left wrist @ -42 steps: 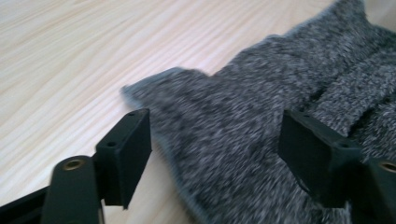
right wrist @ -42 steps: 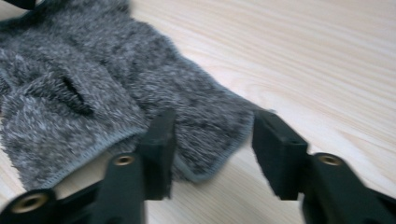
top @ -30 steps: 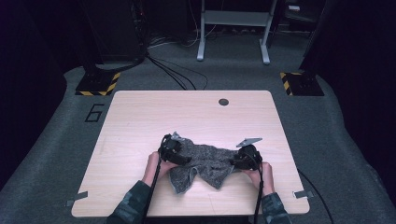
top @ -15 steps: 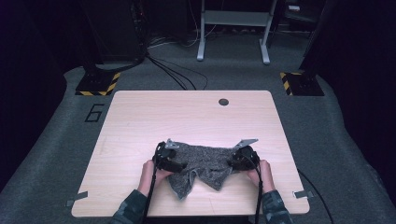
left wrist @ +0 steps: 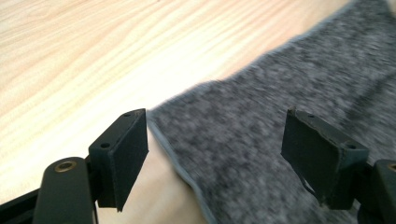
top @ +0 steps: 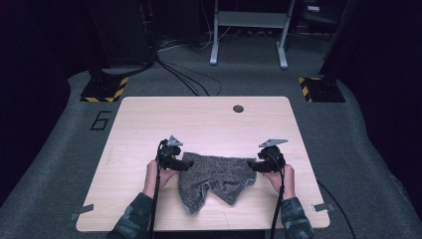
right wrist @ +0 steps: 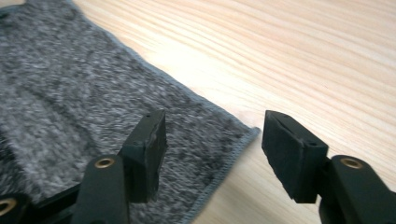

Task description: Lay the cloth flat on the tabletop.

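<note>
cloth: a grey speckled knit cloth [top: 217, 175] lay on the near half of the wooden table [top: 149, 124], top edge pulled fairly straight between the two grippers, bottom part bunched into two uneven flaps pointing toward the person.

step: looked to me like the spread-it-flat stage, with both top corners just let go.

left gripper: the left gripper [top: 179, 164] sat at the cloth's left top corner. In the left gripper view its jaws stood apart with the hemmed corner lying slack on the table between them, pads not pressing on it. They'd just been opening a bit more.

right gripper: the right gripper [top: 254, 166] was at the right top corner, same deal. Jaws had just been opening, corner underneath and between them, nothing gripped.

hands: the left hand [top: 158, 174] and right hand [top: 279, 177] held the tools low and roughly level, jaws pointing inward at each other across the cloth, forearms coming in from the near edge.

next move: probably regrabbing the crumpled lower flaps and pulling them out toward the near edge, pinching one layer only so the flat top doesn't drag along.
</note>
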Demonstrator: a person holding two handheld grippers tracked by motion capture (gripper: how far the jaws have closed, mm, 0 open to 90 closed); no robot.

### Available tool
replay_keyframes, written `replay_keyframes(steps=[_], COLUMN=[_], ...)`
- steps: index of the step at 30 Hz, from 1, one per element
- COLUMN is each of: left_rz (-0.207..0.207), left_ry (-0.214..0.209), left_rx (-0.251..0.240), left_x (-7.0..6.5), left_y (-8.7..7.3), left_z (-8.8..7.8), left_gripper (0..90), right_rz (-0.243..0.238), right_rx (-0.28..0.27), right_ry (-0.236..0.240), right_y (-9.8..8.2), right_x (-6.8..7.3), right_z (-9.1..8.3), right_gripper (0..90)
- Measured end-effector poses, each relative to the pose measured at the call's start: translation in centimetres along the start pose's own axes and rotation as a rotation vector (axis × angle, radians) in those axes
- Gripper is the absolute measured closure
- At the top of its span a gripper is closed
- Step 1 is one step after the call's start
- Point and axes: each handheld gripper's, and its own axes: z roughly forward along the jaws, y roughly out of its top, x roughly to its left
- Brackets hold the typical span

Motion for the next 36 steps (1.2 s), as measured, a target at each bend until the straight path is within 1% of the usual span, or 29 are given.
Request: replay_keyframes(steps=[1,2,4,7,9,10,11,12,13,15,17,18,20,21,22,23,24,26,27,29,30,32,36], left_rz=[0.006,0.005,0.0,-0.003,0.002,0.007,0.003,0.01,0.015,0.015,0.02,0.013,0.02,0.021,0.027,0.027,0.028,0.04,0.041,0.048,0.056,0.057,0.059], left_ry=[0.012,0.012,0.013,0.016,0.018,0.014,0.015,0.014,0.015,0.009,0.015,0.017,0.02,0.023,0.03,0.028,0.023,0.025,0.029,0.034,0.035,0.043,0.054], left_rx=[0.003,0.019,0.031,0.044,0.057,0.066,0.069,0.071,0.077,0.074,0.084,0.083,0.102,0.096,0.099,0.096,0.094,0.091,0.088,0.093,0.098,0.099,0.103], left_x=[0.2,0.4,0.9,1.3,1.2,1.1,1.0,0.9,0.9,0.7,0.6,0.5,0.5,0.5,0.5,0.5,0.5,0.5,0.5,0.3,0.3,0.1,-0.1], left_y=[0.2,0.3,0.6,0.8,0.8,0.8,0.8,0.8,0.8,0.8,0.7,0.7,0.6,0.4,0.4,0.3,0.3,0.2,0.1,0.1,0.1,0.0,-0.1], left_z=[0.3,0.5,1.0,1.6,2.1,2.2,2.4,2.5,2.6,2.8,2.9,3.0,3.2,3.2,3.1,3.1,3.0,2.9,2.9,2.8,2.7,2.6,2.5], left_gripper=[22.2,22.3,21.8,22.5,23.4,24.0,24.5,24.9,25.7,26.7,28.2,29.4,33.5,36.8,37.6,41.3,43.2,47.0,48.9,52.7,54.4,57.3,63.7], right_rz=[-0.002,0.008,0.012,0.008,-0.003,-0.008,-0.007,-0.004,-0.004,0.0,-0.003,-0.001,-0.01,-0.014,-0.017,-0.02,-0.027,-0.037,-0.034,-0.033,-0.034,-0.033,-0.03], right_rx=[0.002,0.018,0.026,0.057,0.076,0.077,0.08,0.088,0.088,0.096,0.103,0.106,0.104,0.112,0.103,0.107,0.098,0.097,0.096,0.086,0.09,0.084,0.083], right_ry=[-0.001,-0.004,-0.01,-0.01,-0.01,-0.022,-0.016,-0.015,-0.026,-0.028,-0.029,-0.031,-0.038,-0.034,-0.044,-0.041,-0.049,-0.035,-0.031,-0.033,-0.024,-0.023,-0.013], right_y=[0.0,0.1,0.1,0.1,0.1,0.1,0.1,0.1,0.1,0.0,0.0,-0.1,-0.1,-0.1,-0.2,-0.2,-0.2,-0.3,-0.3,-0.3,-0.3,-0.3,-0.4], right_x=[-0.2,-0.4,-0.4,-0.4,-0.5,-0.4,-0.4,-0.4,-0.4,-0.5,-0.7,-0.6,-0.5,-0.5,-0.5,-0.4,-0.4,-0.3,-0.3,-0.3,-0.3,-0.2,-0.1], right_z=[0.1,0.4,0.6,1.4,1.9,2.1,2.3,2.4,2.5,2.8,3.0,3.1,3.2,3.2,3.2,3.2,3.2,3.1,3.1,3.1,3.1,3.1,3.1], right_gripper=[38.9,38.6,38.8,39.8,41.4,42.0,42.7,43.5,44.2,44.8,45.9,46.4,47.5,48.4,49.8,51.5,53.6,56.9,58.6,63.4,65.6,69.4,73.3])
